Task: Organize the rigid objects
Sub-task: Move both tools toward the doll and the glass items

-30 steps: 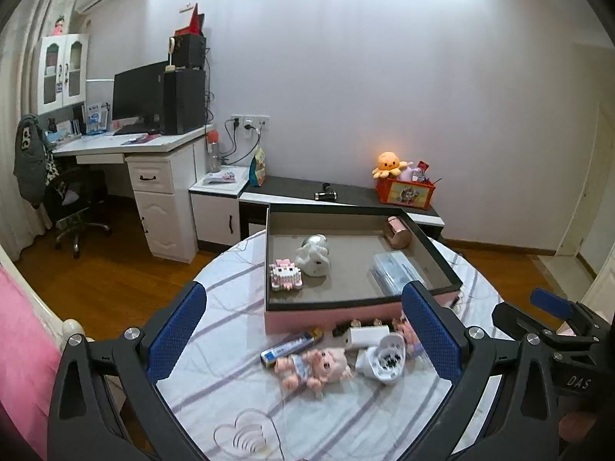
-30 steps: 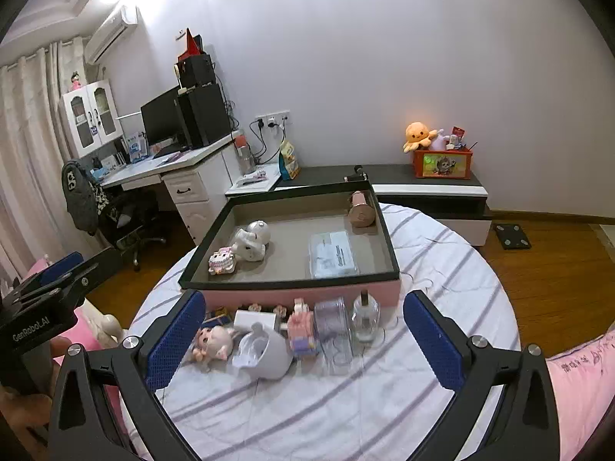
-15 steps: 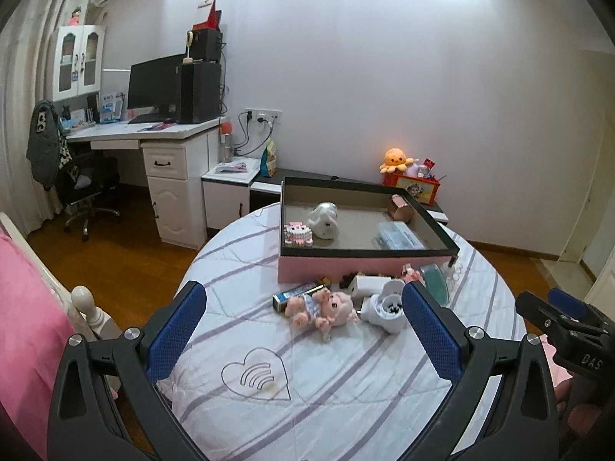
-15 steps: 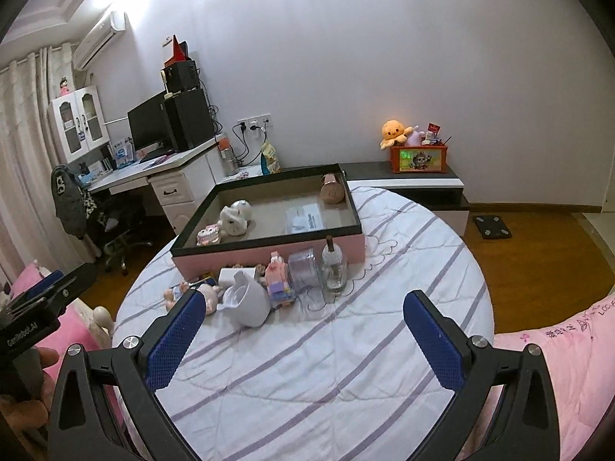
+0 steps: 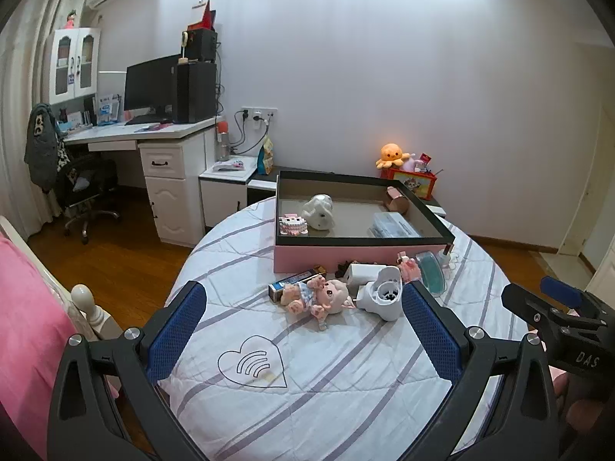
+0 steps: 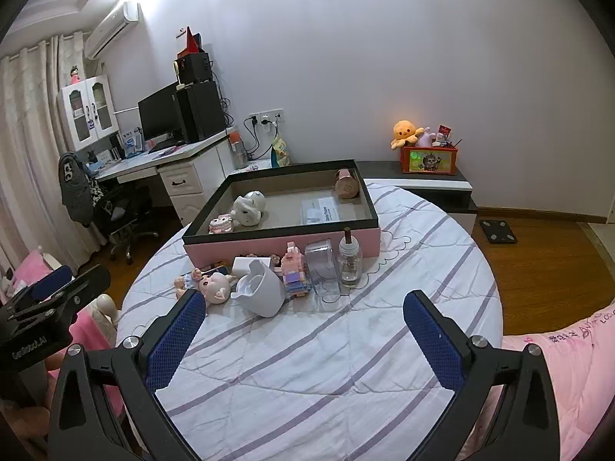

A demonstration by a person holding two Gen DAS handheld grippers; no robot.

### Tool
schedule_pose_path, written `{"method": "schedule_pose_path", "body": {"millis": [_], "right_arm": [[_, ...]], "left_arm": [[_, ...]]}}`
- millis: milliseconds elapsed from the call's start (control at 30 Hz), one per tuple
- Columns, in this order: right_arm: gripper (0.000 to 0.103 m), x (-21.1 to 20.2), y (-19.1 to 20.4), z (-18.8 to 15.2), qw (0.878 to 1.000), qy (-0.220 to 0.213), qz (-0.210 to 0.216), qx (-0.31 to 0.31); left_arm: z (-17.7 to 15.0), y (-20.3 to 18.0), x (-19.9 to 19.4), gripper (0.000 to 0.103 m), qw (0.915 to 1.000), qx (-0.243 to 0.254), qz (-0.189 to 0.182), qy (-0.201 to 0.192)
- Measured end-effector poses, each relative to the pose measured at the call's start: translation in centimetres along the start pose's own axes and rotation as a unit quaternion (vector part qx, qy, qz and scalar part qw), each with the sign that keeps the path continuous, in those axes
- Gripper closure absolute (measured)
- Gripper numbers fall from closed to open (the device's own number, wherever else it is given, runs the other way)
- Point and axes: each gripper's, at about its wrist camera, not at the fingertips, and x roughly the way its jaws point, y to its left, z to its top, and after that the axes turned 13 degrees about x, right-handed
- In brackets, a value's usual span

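Though well short of the doll [image 5: 321,299], left tool [image 5: 303,322] wide apart.

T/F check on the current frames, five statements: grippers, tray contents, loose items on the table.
1. Both grippers are open and hold nothing. True: left gripper, right gripper.
2. The doll lies inside the pink tray. False: it lies on the table in front of the tray.
3. A white figurine sits in the tray. True.
4. The glass bottle lies on its side. False: it stands upright.
5. The tray is empty. False: several items sit inside.
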Motion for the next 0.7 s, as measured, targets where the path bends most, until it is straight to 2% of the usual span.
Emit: {"method": "schedule_pose_path", "body": {"millis": [367, 700], "right_arm": [[0.0, 0.6, -0.9, -0.2, 1.0, 0.006, -0.009, 0.0], [0.0, 2.8, -2.1, -0.6, 0.999, 0.026, -0.025, 0.004]], "left_arm": [[-1.0, -0.1, 0.9, 0.0, 0.9999, 0.002, 0.0, 0.014], [-2.5, -0.8, 4.4, 0.0, 0.9986, 0.005, -0.015, 0.051]]}}
